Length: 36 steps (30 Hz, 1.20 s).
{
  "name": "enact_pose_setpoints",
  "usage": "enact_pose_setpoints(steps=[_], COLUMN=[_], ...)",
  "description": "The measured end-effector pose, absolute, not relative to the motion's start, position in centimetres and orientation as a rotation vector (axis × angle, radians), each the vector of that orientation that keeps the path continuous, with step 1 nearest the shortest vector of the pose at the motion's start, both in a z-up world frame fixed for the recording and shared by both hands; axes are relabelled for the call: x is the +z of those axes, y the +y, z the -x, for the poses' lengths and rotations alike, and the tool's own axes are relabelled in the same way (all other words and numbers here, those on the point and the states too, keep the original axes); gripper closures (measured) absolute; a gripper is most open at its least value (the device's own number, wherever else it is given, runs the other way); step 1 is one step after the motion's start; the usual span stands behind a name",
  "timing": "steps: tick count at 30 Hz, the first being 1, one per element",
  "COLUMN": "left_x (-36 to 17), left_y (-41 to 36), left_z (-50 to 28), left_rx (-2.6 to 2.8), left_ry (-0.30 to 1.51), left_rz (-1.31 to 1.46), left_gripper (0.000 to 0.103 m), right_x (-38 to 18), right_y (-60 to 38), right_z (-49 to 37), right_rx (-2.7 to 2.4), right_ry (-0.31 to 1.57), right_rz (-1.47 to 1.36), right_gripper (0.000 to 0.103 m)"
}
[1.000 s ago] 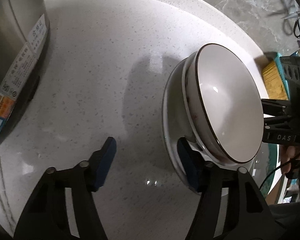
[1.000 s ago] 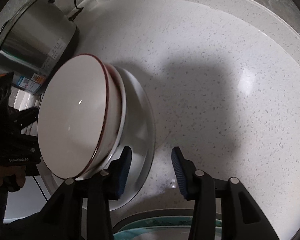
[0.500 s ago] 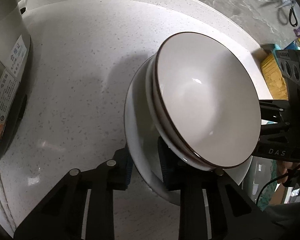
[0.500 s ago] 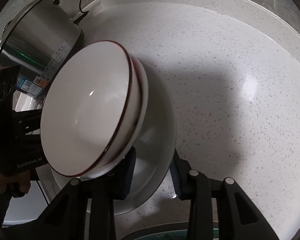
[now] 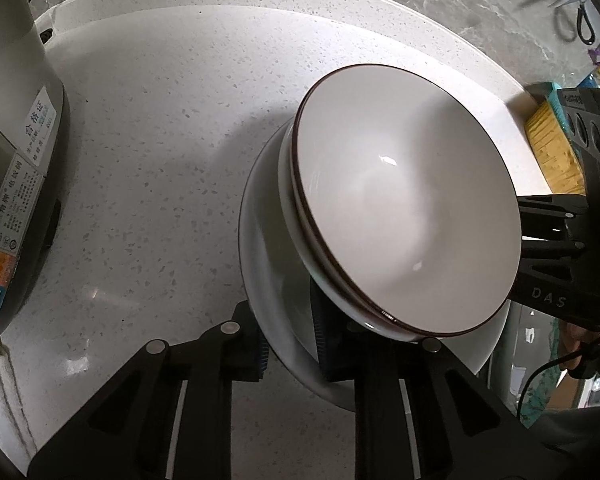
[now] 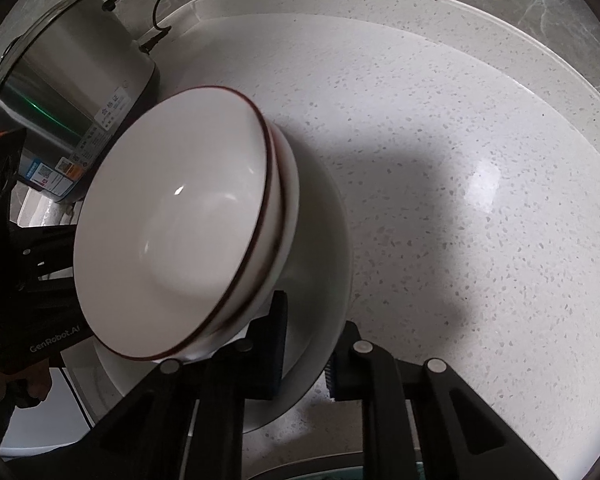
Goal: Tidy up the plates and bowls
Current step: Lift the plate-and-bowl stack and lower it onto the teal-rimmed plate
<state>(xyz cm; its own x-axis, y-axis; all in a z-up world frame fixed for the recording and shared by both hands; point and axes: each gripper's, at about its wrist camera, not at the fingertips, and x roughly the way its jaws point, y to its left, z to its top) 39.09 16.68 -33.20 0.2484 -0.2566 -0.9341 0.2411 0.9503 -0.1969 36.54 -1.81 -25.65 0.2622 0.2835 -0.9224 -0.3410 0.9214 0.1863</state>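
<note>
Both hand-held grippers (image 5: 290, 344) (image 6: 306, 354) clamp plate (image 5: 268, 280) rim; only right view shows cooker lid (image 6: 40, 32).

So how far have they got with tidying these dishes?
Done: two white bowls with dark rims sit nested on a white plate. In hand: the left gripper and right gripper have just closed on opposite edges of that plate. Left: carrying the stack off the speckled white counter; where to isn't visible.

"DAS" on right claw (image 5: 548, 300), "GenRobot.AI" on left claw (image 6: 54, 344)
</note>
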Motion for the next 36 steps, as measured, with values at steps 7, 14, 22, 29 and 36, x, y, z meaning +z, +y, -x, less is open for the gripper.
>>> enact_pose_setpoints(steps=[7, 14, 22, 29, 36], left_x=[-31.8, -29.4, -26.8, -24.1, -22.4], left_y=[16.1, 15.1, 13.9, 13.6, 11.6], left_z=[-38.4, -37.9, -36.8, -35.1, -33.7], left_rx=[-0.342, -0.358, -0.402, -0.464, -0.552], left_ry=[1.252, 1.213, 1.198, 1.177, 1.175], left_rz=[-0.003, -0.032, -0.056, -0.075, -0.1], left_gripper=[0.088, 0.088, 0.088, 0.088, 0.088], right_x=[-24.1, -22.8, -21.0, -18.6, -16.7], right_y=[-2.6, -3.2, -3.8, -4.8, -6.6], right_z=[-36.0, -34.7, -32.8, -30.8, -28.2], right_rx=[0.41, 0.392, 0.358, 0.311, 0.239], right_ry=[1.197, 1.173, 1.161, 1.137, 1.116], right_rz=[0.034, 0.026, 0.001, -0.022, -0.053], right_gripper=[0.086, 0.086, 0.087, 0.086, 0.086])
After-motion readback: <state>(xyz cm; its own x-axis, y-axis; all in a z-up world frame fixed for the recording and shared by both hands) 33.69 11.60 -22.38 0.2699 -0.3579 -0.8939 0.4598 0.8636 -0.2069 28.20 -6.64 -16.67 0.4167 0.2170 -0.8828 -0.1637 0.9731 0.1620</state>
